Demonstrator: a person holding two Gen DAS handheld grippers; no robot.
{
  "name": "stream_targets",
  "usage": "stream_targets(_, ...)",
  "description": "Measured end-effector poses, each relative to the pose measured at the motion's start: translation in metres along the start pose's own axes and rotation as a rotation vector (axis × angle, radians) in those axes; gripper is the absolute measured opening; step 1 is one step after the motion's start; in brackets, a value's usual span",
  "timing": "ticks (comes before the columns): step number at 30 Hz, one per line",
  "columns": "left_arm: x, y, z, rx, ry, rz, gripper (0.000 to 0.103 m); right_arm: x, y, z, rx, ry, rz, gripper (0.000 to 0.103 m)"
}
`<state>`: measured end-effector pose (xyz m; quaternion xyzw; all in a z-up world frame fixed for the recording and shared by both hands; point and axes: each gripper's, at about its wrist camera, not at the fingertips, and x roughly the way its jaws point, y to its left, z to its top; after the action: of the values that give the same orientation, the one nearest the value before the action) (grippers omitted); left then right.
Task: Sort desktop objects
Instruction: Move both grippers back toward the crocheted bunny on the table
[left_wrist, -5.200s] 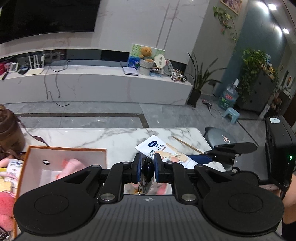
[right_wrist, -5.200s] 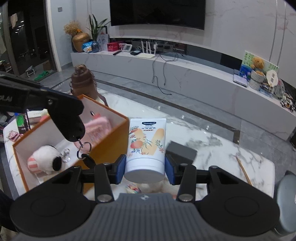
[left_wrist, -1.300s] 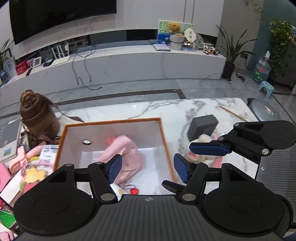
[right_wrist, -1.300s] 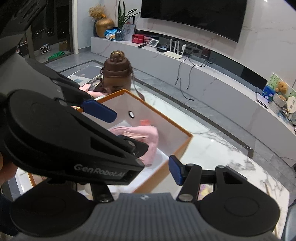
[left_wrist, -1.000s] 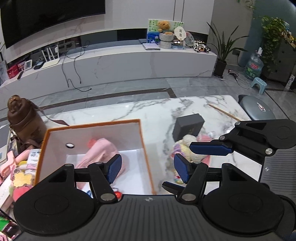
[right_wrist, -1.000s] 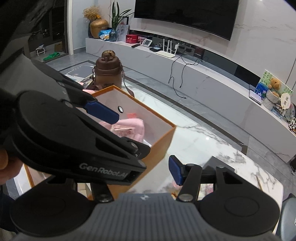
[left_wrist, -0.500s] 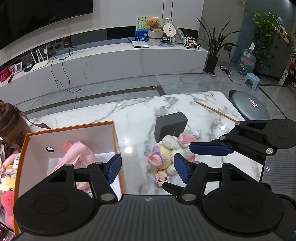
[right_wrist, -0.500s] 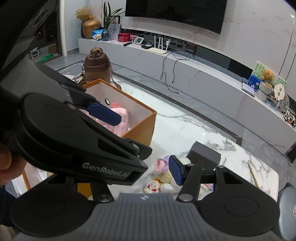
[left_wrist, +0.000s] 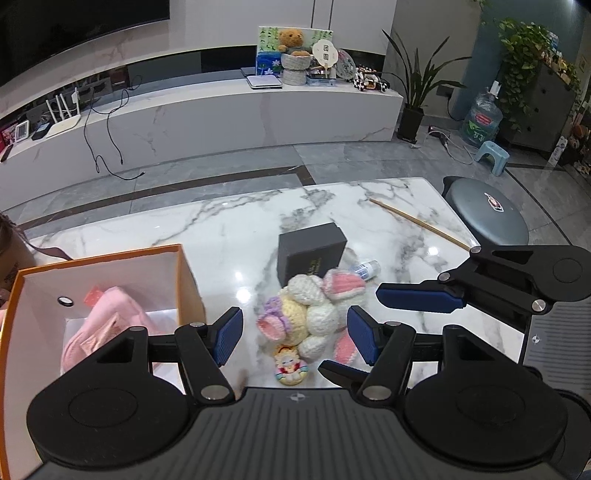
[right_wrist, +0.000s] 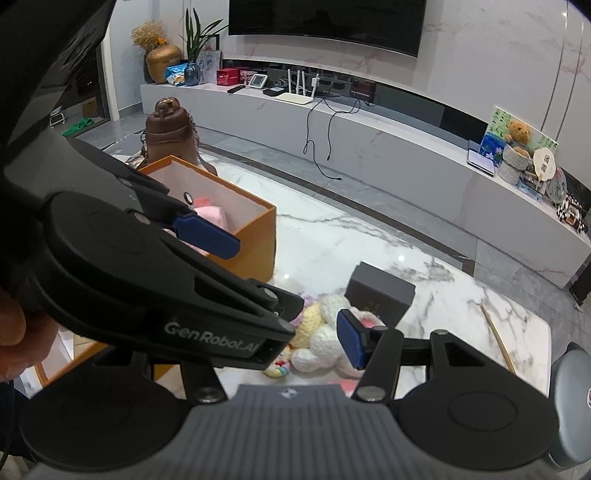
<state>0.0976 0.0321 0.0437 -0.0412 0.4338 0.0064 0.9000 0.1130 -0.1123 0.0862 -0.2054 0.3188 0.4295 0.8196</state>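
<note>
marble table (left_wrist: 229, 236) carries all | orange box (left_wrist: 186, 275) at left, open, pink pouch (left_wrist: 107, 321) inside | black box (left_wrist: 310, 249) just behind crochet toys (left_wrist: 314, 306), small figure charm (left_wrist: 290, 365) at front | left gripper (left_wrist: 293, 334) jaws wide, empty, above the toys | right gripper (left_wrist: 388, 312) parted, empty, its left finger hidden behind left gripper

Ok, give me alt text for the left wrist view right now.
The open left gripper hovers over a pile of crocheted plush toys on the marble table, nothing between its fingers. An orange box holding a pink item sits left; a black box lies behind the toys, the right gripper's blue finger beside them.
</note>
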Motion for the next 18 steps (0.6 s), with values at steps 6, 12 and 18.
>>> stream_targets(6, 0.013, -0.010, 0.002, 0.003, 0.019, -0.013, 0.074, 0.001, -0.015, -0.013, 0.030, -0.009, -0.001, 0.059)
stream_targets(12, 0.030, -0.016, 0.003, -0.004, 0.044, -0.019, 0.074, 0.008, -0.026, -0.023, 0.056, -0.025, -0.011, 0.059)
stream_targets(18, 0.041, -0.021, 0.004, 0.025, 0.055, -0.002, 0.074, 0.017, -0.038, -0.035, 0.088, -0.076, -0.012, 0.066)
